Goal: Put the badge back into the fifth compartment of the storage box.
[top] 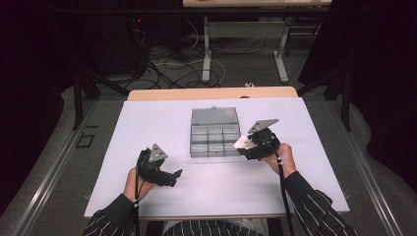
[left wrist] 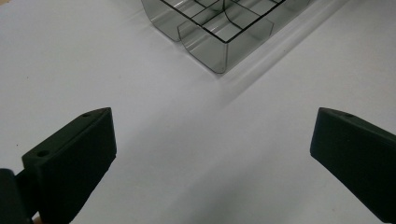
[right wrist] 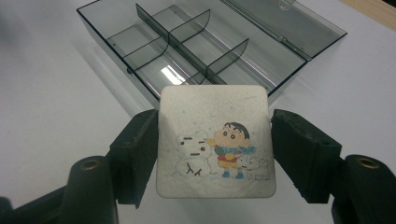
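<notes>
A clear grey plastic box (top: 215,133) with dividers lies in the middle of the white table, its lid folded open at the far side. My right gripper (top: 246,145) hovers at the box's right front corner, shut on a white square card (right wrist: 215,140) that bears a cartoon of a child and a snowman. In the right gripper view the box (right wrist: 205,42) lies just beyond the card, its compartments bare. My left gripper (top: 178,174) rests low at the front left, jaws wide open, nothing between them. The box's near corner (left wrist: 219,32) lies ahead of it in the left gripper view.
The white sheet (top: 147,128) covers a wooden table whose far edge (top: 211,93) shows. Behind it stand another table's legs (top: 206,54) among cables on the floor. A person's striped sleeves come in from the bottom.
</notes>
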